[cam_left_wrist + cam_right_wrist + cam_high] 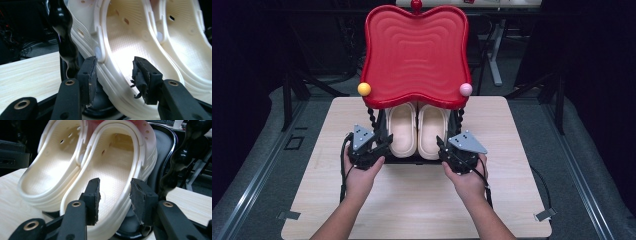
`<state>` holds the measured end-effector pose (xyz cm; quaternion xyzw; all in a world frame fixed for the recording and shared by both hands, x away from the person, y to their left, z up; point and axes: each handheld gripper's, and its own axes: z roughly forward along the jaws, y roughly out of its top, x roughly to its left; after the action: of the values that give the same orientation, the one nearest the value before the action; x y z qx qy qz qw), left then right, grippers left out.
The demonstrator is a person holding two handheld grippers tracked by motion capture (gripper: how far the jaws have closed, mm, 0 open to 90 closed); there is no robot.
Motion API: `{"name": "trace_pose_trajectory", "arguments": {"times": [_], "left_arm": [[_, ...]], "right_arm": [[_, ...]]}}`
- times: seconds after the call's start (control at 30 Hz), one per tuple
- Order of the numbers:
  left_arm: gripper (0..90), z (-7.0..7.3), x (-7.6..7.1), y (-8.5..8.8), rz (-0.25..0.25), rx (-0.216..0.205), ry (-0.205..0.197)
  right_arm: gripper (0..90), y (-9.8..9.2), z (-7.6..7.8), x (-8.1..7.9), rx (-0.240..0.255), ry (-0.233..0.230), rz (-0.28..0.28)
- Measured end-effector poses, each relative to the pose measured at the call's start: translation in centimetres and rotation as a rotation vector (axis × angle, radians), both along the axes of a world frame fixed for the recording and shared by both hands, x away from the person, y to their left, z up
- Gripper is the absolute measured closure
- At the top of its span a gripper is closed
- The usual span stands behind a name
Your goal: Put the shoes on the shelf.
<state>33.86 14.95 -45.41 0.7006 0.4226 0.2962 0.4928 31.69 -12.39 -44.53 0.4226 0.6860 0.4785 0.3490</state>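
A pair of cream clogs stands heels toward me on the black lower shelf [404, 161] of a small rack, under its red wavy top [416, 55]. My left gripper [379, 145] is at the heel of the left clog [402, 127]. In the left gripper view, the left gripper [113, 75] is open, and the outer heel wall of the left clog [120, 32] runs between its pads without being pressed. My right gripper [443, 147] is at the heel of the right clog [433, 127]. The right gripper [113, 197] is open over the right clog [117, 160].
The rack stands on a light wooden table [412, 200]. Black twisted posts [372, 120] carry the red top close beside each gripper. A yellow ball [364, 89] and a pink ball [466, 89] sit at its front corners. Dark floor surrounds the table.
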Motion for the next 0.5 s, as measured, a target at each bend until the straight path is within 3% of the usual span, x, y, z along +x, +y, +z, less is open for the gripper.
{"name": "trace_pose_trajectory", "arguments": {"times": [0.17, 0.5], "left_arm": [[55.9, -0.4, -1.3, 0.1, -0.014, -0.007, 0.003], [60.4, -1.4, -3.7, -0.5, -0.049, 0.009, 0.019]], "right_arm": [[62.5, -0.2, -0.3, -1.3, -0.010, -0.009, 0.025], [72.1, -0.1, -1.8, -3.6, -0.018, 0.025, 0.056]]}}
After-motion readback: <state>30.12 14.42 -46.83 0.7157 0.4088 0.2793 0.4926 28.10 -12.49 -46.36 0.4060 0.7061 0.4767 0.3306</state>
